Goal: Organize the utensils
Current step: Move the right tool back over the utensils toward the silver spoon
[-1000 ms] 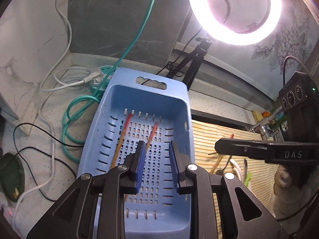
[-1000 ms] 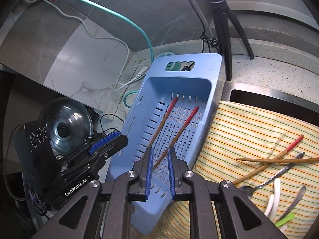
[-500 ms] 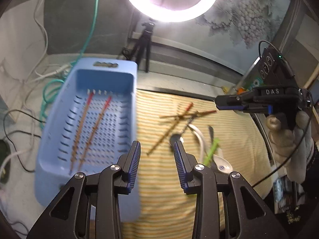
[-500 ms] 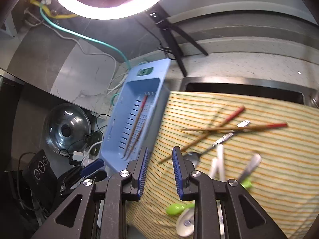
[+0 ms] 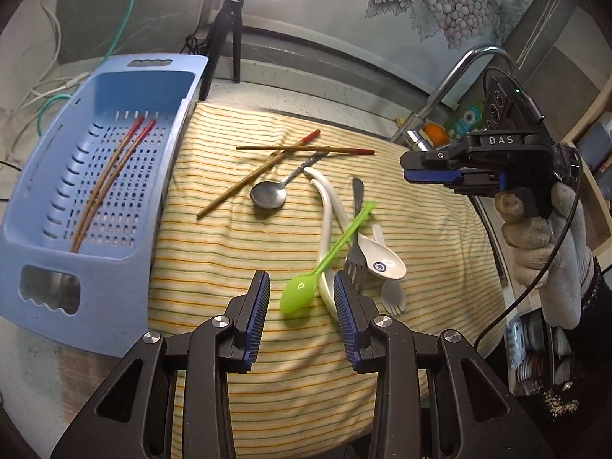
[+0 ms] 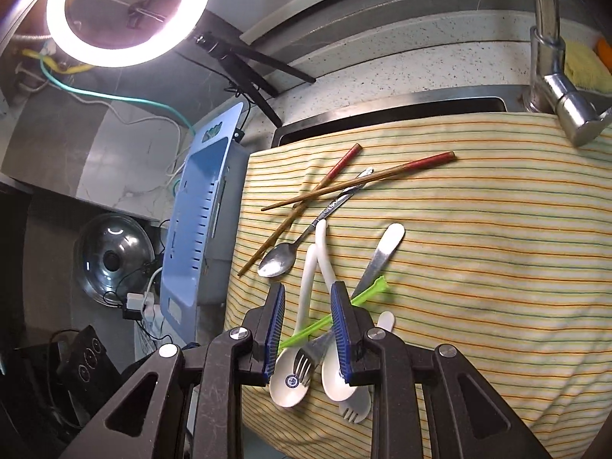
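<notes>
Utensils: two chopsticks [image 5: 111, 179] now lie in the blue basket [image 5: 179, 122] on the worktop, and both tongs have swung away from it to the striped cloth [image 5: 237, 252]. The left tongs [image 5: 300, 306] and right tongs [image 6: 308, 329] hang released and empty above the spoons, the fork and the crossed chopsticks [image 5: 290, 151], likely next.

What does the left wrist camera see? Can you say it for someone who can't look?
The left gripper, open and empty, hangs over a striped cloth strewn with a green spoon, white spoons, a metal spoon, a fork and two chopsticks. A blue basket at left holds two more chopsticks.
</notes>
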A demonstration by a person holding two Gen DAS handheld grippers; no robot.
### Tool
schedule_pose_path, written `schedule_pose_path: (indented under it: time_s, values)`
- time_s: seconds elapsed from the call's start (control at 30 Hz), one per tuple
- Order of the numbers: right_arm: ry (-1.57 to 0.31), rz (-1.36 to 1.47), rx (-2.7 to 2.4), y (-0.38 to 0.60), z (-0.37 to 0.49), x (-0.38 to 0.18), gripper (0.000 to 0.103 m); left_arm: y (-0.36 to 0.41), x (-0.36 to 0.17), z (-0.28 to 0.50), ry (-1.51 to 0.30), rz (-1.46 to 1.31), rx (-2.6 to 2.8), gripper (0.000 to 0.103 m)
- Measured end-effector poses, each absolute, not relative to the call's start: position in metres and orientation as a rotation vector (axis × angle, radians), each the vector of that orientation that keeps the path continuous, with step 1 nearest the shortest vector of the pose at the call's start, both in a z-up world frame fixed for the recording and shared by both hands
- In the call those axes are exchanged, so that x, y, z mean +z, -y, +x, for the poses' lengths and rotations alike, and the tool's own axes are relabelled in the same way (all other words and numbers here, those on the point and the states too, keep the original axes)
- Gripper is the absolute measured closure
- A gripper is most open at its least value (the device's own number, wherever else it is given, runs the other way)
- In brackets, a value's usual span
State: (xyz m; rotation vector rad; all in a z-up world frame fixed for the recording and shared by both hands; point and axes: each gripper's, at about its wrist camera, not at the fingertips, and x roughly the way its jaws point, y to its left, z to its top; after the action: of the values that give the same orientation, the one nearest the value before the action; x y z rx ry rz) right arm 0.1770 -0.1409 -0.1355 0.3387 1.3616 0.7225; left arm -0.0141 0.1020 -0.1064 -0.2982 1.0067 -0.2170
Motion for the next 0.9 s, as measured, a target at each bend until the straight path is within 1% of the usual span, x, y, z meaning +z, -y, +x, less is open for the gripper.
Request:
schedule_pose_path:
  time_s: [0.3, 0.5, 0.77, 0.9]
  values:
    - [-1.377, 0.337, 0.737, 0.13, 0.182, -0.149, 0.081, -0.094, -0.108, 0.0, -1.02, -0.242, -0.21, 0.07]
    - [-1.39, 0.34, 0.724, 0.144, 0.181, -0.156, 0.081, -0.085, -0.11, 0.002, -1.033, -0.253, -0.246, 0.07]
    - [-1.467, 0.353, 0.717, 0.165, 0.168, -0.183, 0.081, -0.051, -0.114, -0.006, -1.069, -0.283, -0.328, 0.07]
    - [-1.49, 0.334, 0.745, 0.166, 0.162, -0.188, 0.081, -0.03, -0.113, -0.012, -1.072, -0.277, -0.345, 0.07]
